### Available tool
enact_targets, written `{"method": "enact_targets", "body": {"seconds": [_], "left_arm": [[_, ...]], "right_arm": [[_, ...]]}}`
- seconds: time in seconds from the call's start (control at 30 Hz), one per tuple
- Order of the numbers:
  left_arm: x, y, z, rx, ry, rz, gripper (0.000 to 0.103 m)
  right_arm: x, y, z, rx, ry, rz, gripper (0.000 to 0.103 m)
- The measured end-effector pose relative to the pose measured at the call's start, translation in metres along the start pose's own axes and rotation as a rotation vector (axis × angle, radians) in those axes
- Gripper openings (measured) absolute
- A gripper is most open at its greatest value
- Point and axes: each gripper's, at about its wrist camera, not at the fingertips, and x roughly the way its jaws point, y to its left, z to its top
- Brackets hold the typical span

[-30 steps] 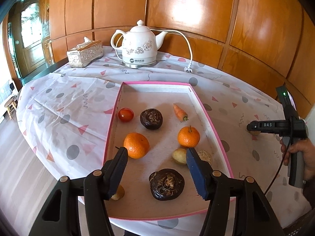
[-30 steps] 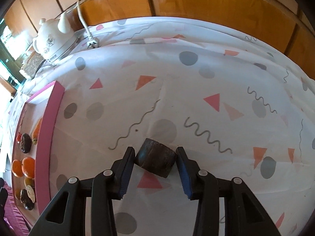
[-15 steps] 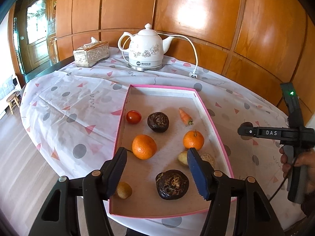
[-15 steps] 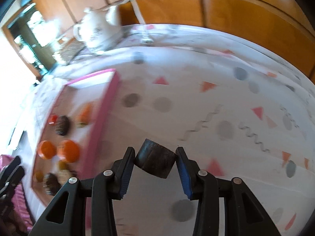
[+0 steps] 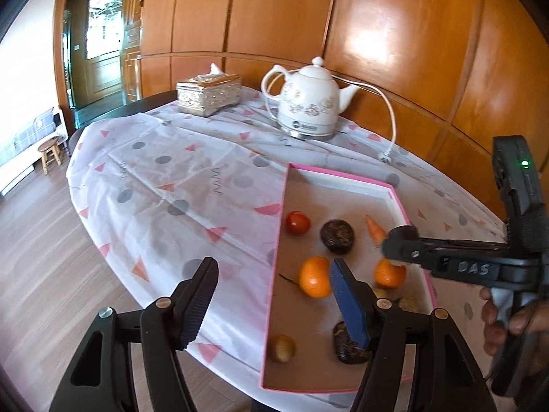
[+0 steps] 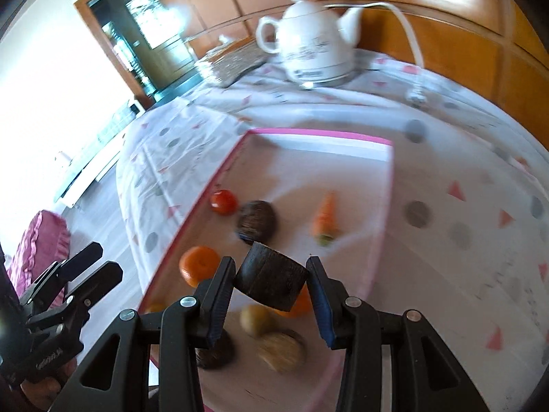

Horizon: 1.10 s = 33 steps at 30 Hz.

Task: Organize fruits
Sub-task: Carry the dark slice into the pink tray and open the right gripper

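Observation:
A pink-rimmed tray [image 5: 274,261] [image 6: 212,178] holds a tomato [image 5: 298,222] [image 6: 223,202], two oranges [image 5: 314,276] [image 5: 389,273], a small carrot [image 5: 374,230] [image 6: 325,218], dark round fruits [image 5: 337,235] [image 6: 256,220] and small brownish ones [image 5: 281,347] [image 6: 281,351]. My right gripper [image 6: 271,283] is shut on a dark brown chunk [image 6: 271,278] and holds it above the tray's near right part; it also shows in the left wrist view [image 5: 398,243]. My left gripper [image 5: 274,304] is open and empty over the tray's left rim.
A white electric kettle [image 5: 314,103] [image 6: 315,44] with its cord [image 5: 389,127] stands at the back of the patterned tablecloth [image 5: 171,178]. A silver tissue box [image 5: 207,98] sits at the back left. Wood wall panels lie behind; floor and a small stool [image 5: 49,152] are at left.
My right gripper has swung left with the dark chunk from the bare cloth to above the tray. My left gripper has drawn back and left, off the tray's middle.

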Motion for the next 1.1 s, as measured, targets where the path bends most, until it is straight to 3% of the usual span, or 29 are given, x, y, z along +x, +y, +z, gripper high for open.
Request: {"method": "enact_targets", "body": {"seconds": [0.3,0.47,0.6,0.93,1.1], "left_arm": [[0.006,0.002,-0.004,-0.003,0.017,0.007,0.071],[0.003,-0.005,-0.002,0.009,0.001,-0.006,0.077],[-0.004,-0.016,-0.001,0.037,-0.025,-0.020,0.083],[-0.025,-0.051,-0.004,0.118,-0.100,-0.057,0.103],[-0.030,-0.065,-0.008,0.132,-0.103,-0.078,0.103]], "right_arm": [[0.034,0.028,-0.002,-0.090,0.062,-0.038,0.044],[0.025,0.022,-0.003,-0.065,0.033,-0.028,0.052],[0.002,0.019,-0.008,-0.030,-0.034,-0.032,0.053],[-0.045,0.003,-0.052,0.046,-0.162,-0.256,0.057],[-0.061,-0.005,-0.078,0.105,-0.201,-0.336,0.057]]}}
